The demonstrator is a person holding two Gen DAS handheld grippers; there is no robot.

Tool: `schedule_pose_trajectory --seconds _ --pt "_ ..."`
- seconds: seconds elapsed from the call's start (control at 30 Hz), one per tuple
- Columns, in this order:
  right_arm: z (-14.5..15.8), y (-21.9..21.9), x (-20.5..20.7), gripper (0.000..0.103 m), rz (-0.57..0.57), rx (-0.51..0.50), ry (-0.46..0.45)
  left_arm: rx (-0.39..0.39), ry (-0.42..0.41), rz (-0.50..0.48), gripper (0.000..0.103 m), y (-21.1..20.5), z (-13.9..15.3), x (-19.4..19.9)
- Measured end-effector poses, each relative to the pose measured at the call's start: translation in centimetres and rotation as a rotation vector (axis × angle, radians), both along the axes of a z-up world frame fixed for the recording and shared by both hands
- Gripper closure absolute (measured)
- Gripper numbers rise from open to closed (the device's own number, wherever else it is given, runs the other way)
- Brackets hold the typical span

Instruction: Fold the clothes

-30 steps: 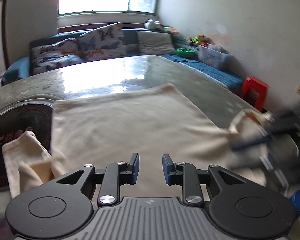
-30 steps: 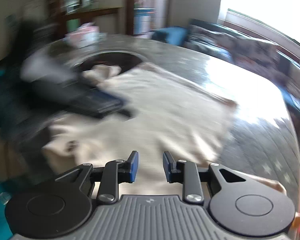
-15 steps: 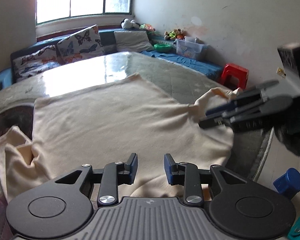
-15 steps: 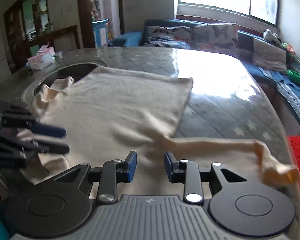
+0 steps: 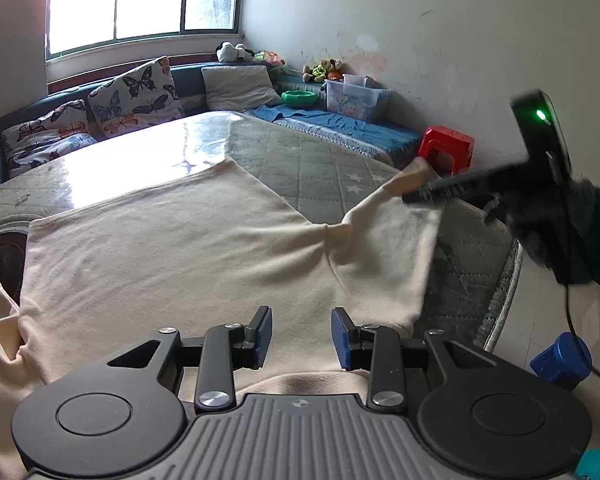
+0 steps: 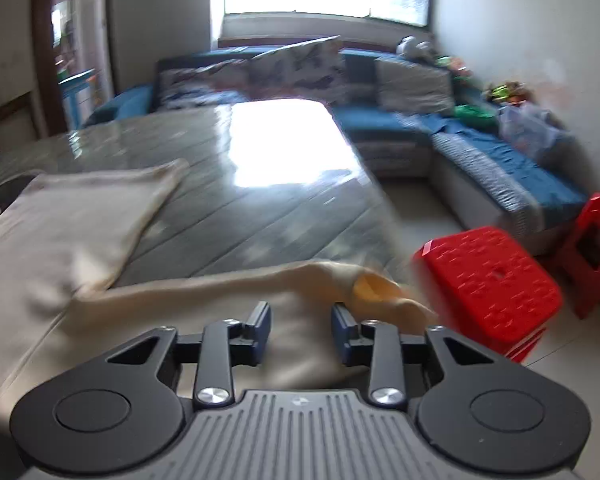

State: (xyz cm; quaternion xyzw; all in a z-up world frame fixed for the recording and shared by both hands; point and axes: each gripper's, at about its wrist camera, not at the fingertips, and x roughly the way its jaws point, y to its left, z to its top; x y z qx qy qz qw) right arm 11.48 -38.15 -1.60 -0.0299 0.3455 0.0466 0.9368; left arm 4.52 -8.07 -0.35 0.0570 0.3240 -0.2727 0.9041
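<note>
One cream long-sleeved cotton top (image 5: 188, 248) is what you've got spread flat, covering the near part of the counter (image 5: 316, 160), a big quilted grey-green top under a glossy clear sheet. Its right sleeve (image 6: 228, 284) runs straight out toward the counter's right edge, cuff (image 6: 380, 292) with the orange-ish lining right at that edge. The other sleeve is bunched in a heap at the far left of the left wrist view (image 5: 0, 320).

Your left tool (image 5: 301, 338) sits low over the near hem of the top, blue pads apart, nothing pinched between them, and they've just been opening wider. Your right tool (image 6: 301, 334) is over the sleeve just short of the cuff; its jaws have been opening too and stand apart with only cloth underneath, not gripped. From the left wrist view you can see that right tool (image 5: 428, 192) angled down onto the sleeve end, dark-gloved hand (image 5: 548, 216) behind it.

Further out: two red plastic stools (image 6: 488, 284) on the floor just off the counter's right side, a blue sofa (image 6: 500, 176) with butterfly-print cushions (image 5: 132, 96) under the window.
</note>
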Motion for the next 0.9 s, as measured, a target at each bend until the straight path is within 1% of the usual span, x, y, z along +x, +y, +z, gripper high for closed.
schedule_pose_trajectory --seconds 0.07,0.13,0.27,0.33,0.43,0.53,0.57,0.6,0.63,0.67,0.7,0.9 --pt "0.3 -0.8 0.7 0.067 -0.037 -0.011 -0.026 0.003 0.001 0.002 0.067 0.0 0.0 -0.1" --pt "0.5 -1.4 0.8 0.064 -0.066 -0.017 -0.039 0.0 0.0 0.006 0.065 0.0 0.1 -0.1" --pt "-0.1 -2.8 0.1 0.062 -0.123 -0.026 -0.023 -0.003 0.009 0.01 0.063 -0.1 -0.1 0.1" --pt "-0.6 -3.5 0.0 0.062 -0.16 -0.016 -0.009 -0.001 0.015 0.005 0.063 -0.3 -0.2 0.1" --pt "-1.0 -4.0 0.0 0.062 -0.183 0.001 -0.004 -0.001 0.017 -0.007 0.063 -0.6 -0.2 0.0" --pt "-1.2 -4.2 -0.1 0.067 -0.195 0.015 -0.008 0.0 0.02 -0.014 0.063 -0.9 -0.4 -0.1" --pt "-1.2 -4.1 -0.1 0.071 -0.194 0.015 -0.01 0.002 0.022 -0.016 0.063 -1.0 -0.5 -0.1" --pt "-1.2 -3.9 0.0 0.079 -0.192 0.014 -0.013 0.004 0.024 -0.018 0.063 -1.1 -0.6 -0.1" --pt "-1.1 -3.8 -0.1 0.082 -0.193 0.007 -0.017 0.006 0.025 -0.021 0.063 -1.1 -0.6 -0.2" --pt "-1.0 -3.6 -0.1 0.091 -0.194 0.001 -0.021 0.008 0.027 -0.024 0.063 -1.2 -0.7 -0.2" --pt "-0.9 -3.6 -0.2 0.095 -0.198 -0.003 -0.023 0.01 0.028 -0.027 0.063 -1.2 -0.8 -0.2" --pt "1.1 -3.6 -2.8 0.098 -0.239 -0.073 -0.082 0.014 0.039 -0.04 0.063 -1.3 -1.3 -0.1"
